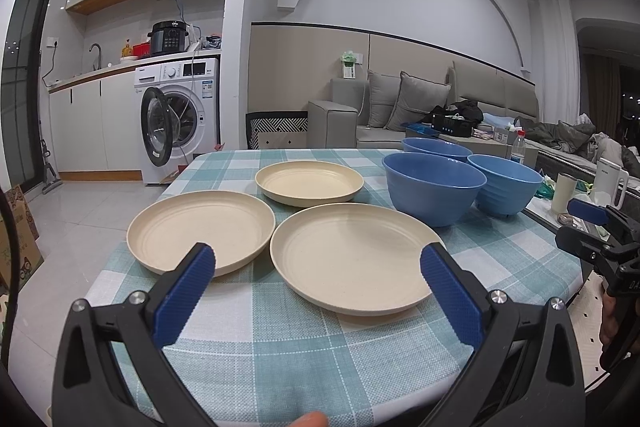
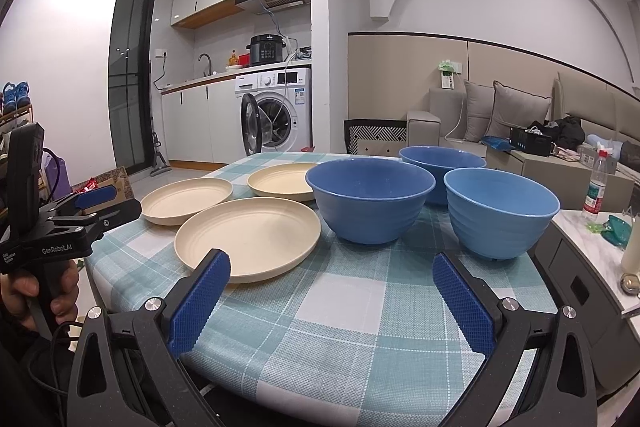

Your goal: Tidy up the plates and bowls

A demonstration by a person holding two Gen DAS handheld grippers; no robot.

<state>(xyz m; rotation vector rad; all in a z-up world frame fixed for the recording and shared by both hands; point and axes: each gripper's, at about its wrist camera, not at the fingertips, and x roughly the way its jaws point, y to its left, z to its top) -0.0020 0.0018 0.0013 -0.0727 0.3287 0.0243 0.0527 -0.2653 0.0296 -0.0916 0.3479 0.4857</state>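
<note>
Three cream plates lie separately on the checked tablecloth: a near plate (image 1: 354, 259) (image 2: 248, 233), a left plate (image 1: 200, 229) (image 2: 186, 201) and a far plate (image 1: 309, 182) (image 2: 280, 181). To their right stand three blue bowls: a near-left bowl (image 1: 434, 187) (image 2: 370, 199), a right bowl (image 1: 506, 189) (image 2: 500, 213) and a far bowl (image 1: 436, 148) (image 2: 442, 167). My left gripper (image 1: 318, 261) is open, hovering over the near plate's front. My right gripper (image 2: 332, 265) is open above bare cloth in front of the bowls. Neither holds anything.
The table (image 2: 340, 327) drops off at its left and right edges. A side counter on the right carries a water bottle (image 2: 596, 187), a mug (image 1: 564, 193) and small items. A sofa (image 1: 400, 115) stands behind, a washing machine (image 1: 180, 119) at the far left.
</note>
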